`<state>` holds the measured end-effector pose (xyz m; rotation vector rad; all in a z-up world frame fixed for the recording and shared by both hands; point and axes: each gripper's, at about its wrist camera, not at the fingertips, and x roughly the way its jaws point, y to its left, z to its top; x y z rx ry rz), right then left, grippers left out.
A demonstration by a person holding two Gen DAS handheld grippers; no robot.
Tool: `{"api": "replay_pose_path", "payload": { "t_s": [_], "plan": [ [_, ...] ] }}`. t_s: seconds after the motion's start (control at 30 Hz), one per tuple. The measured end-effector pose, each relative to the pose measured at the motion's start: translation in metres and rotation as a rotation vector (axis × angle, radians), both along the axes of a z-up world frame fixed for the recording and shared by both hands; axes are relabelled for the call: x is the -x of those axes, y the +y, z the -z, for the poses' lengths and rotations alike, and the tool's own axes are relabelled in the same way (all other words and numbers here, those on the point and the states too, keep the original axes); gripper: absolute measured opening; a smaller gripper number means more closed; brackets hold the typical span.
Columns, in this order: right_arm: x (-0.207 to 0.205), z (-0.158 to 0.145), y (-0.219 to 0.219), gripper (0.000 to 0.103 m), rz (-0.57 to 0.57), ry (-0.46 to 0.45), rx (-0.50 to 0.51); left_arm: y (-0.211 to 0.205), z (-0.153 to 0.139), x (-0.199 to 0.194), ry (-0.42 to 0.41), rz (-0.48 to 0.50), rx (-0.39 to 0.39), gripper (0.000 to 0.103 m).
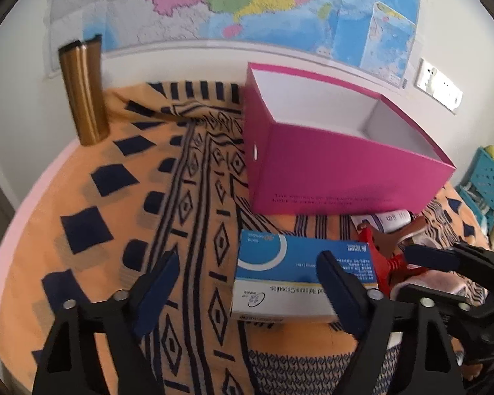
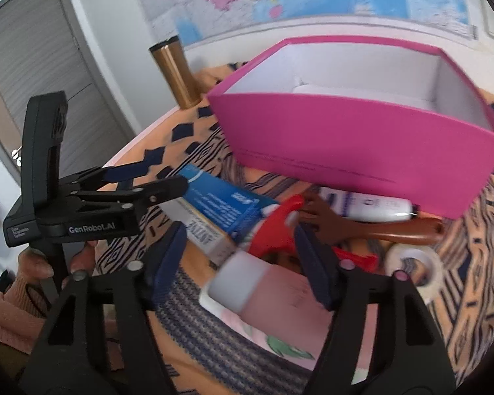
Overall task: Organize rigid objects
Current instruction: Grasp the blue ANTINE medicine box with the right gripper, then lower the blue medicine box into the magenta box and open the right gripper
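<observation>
The left gripper (image 1: 247,283) has its jaws apart, and the blue medicine box (image 1: 299,275) lies on the patterned cloth (image 1: 92,230) beside one finger, not pinched. The right gripper (image 2: 240,263) is also spread, around a blurry pink bottle (image 2: 273,293); contact is hard to make out. The magenta box (image 2: 362,144) hides most of the white tube (image 2: 369,205).
</observation>
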<state>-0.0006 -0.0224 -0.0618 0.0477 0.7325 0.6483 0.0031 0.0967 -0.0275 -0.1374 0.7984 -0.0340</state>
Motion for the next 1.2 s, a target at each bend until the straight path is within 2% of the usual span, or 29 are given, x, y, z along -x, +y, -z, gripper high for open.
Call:
{"api": "replay_pose_path", "payload": {
  "t_s": [0.03,0.1,0.43,0.63,0.9,1.2],
  "plan": [
    [-0.004,0.002,0.005,0.057,-0.018,0.016,0.002,0.002,0.003,-0.001,0.012,0.019,0.019,0.076],
    [-0.008,0.006,0.014,0.052,-0.025,0.026,0.008,0.002,0.006,-0.002,0.027,0.036,0.035,0.073],
    [-0.023,0.017,0.032,0.046,-0.076,0.083,0.024,0.002,0.011,0.003,0.056,0.139,0.122,0.070],
    [-0.023,0.013,0.032,0.045,-0.083,0.077,0.020,-0.001,0.005,0.004,0.054,0.127,0.120,0.069],
    [-0.015,-0.012,0.021,0.045,-0.045,0.009,0.029,-0.013,-0.016,0.003,0.022,0.165,0.148,0.069],
    [-0.015,-0.053,-0.004,0.045,0.000,-0.084,0.005,-0.030,-0.058,-0.013,-0.052,0.236,0.147,0.069]
  ]
}}
